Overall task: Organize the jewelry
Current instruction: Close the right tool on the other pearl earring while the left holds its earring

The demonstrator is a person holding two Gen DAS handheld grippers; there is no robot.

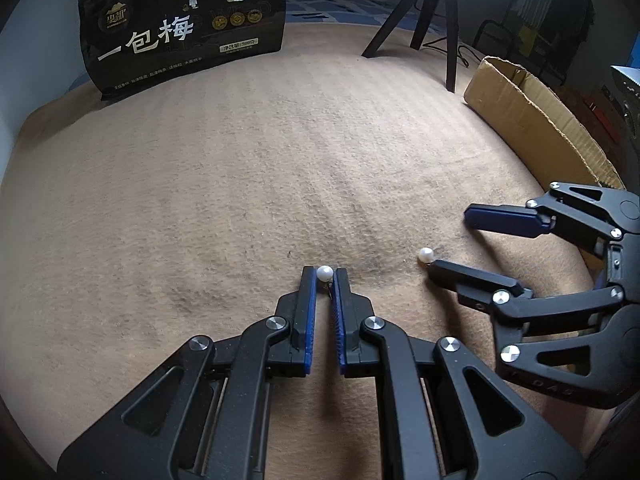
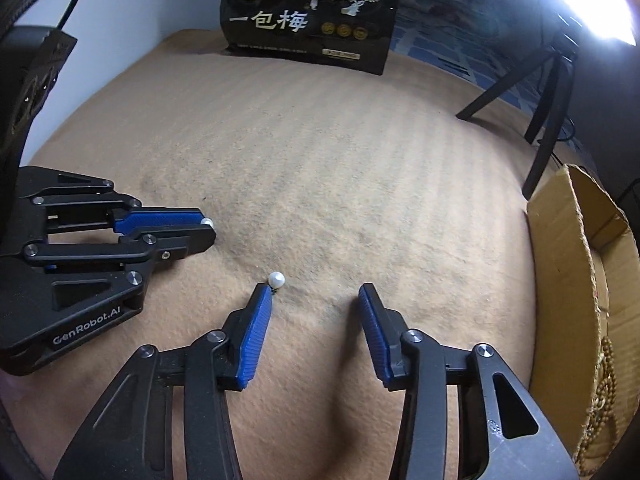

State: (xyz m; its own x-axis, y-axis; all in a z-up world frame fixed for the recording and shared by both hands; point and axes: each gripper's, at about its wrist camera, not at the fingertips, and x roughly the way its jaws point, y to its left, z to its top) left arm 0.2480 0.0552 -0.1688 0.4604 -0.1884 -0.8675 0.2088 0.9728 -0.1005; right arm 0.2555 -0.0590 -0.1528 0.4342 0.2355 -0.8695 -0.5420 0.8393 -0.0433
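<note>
Task looks partway: a beaded string [image 2: 600, 408] already lies inside the cardboard box [image 2: 560, 280] at the right edge of the right wrist frame, while two pearl earrings are still out on the tan blanket [image 1: 200, 200], so both probably still need boxing

Left gripper [image 1: 324, 276], lower centre of the left wrist frame: jaws narrow, closed on the first pearl earring [image 1: 325, 272] right at the tips, its small hook hanging between the blue pads [image 1: 308, 320]. In the right wrist frame this gripper sits at mid left, the pearl just peeking out at the tip

Right gripper [image 2: 314, 292], lower centre of the right wrist frame: jaws wide apart, holding nothing. Second pearl earring [image 2: 277, 279] lies on the blanket just beyond the left-hand fingertip, touching or nearly touching it, not between the pads

Black snack bag [image 1: 184, 28] stands at upper left of the left wrist frame, tripod [image 1: 432, 12] at upper right; neither is involved
</note>
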